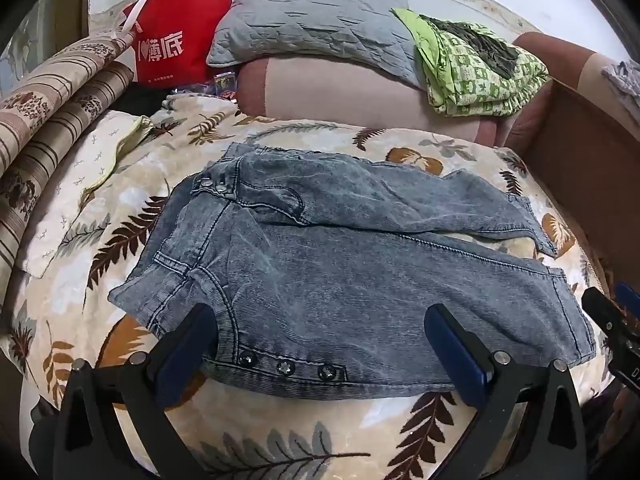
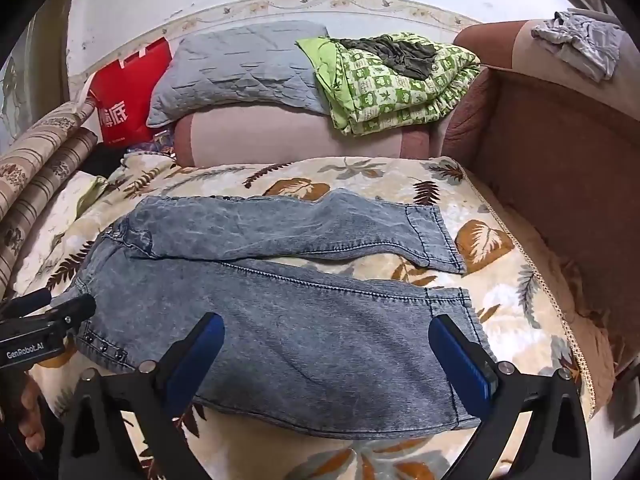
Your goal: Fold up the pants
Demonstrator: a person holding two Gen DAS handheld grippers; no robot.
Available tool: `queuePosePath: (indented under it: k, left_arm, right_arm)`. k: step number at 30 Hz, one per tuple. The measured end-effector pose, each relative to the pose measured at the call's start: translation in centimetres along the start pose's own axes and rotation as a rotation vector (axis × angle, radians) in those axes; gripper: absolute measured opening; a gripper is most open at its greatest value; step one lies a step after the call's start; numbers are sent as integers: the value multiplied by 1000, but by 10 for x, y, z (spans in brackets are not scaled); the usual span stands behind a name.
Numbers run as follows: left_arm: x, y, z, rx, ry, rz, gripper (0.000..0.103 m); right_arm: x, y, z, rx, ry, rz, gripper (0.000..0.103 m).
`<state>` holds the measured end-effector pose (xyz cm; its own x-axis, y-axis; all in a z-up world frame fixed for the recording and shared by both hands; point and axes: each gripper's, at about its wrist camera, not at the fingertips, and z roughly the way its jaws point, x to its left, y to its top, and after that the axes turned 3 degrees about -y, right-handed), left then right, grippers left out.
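Two wide-open grippers hover over a pair of jeans spread on a leaf-print blanket.

The acid-washed jeans [image 1: 340,264] lie flat on the blanket [image 1: 280,136], waistband to the left, both legs running right with a gap between them. The left gripper [image 1: 320,332] stands spread above the near waistband with its metal studs [image 1: 286,368], nothing between its blue pads. The right gripper [image 2: 326,344] is spread likewise above the near leg, close to its hem. A grey pillow [image 1: 316,20] and a green quilt [image 2: 396,80] lie far behind.

Washed grey-blue pants [image 1: 360,264], leaf-print cream blanket [image 1: 120,208]
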<state>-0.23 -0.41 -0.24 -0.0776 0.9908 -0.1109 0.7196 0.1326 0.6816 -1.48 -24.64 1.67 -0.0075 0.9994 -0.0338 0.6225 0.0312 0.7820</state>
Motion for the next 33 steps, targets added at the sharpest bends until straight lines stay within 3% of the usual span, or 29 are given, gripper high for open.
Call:
queuePosePath:
  k: [33]
  left_arm:
    - [9, -1, 3, 23, 28, -13, 103]
  right_arm:
    - [-11, -2, 3, 9, -6, 43, 103]
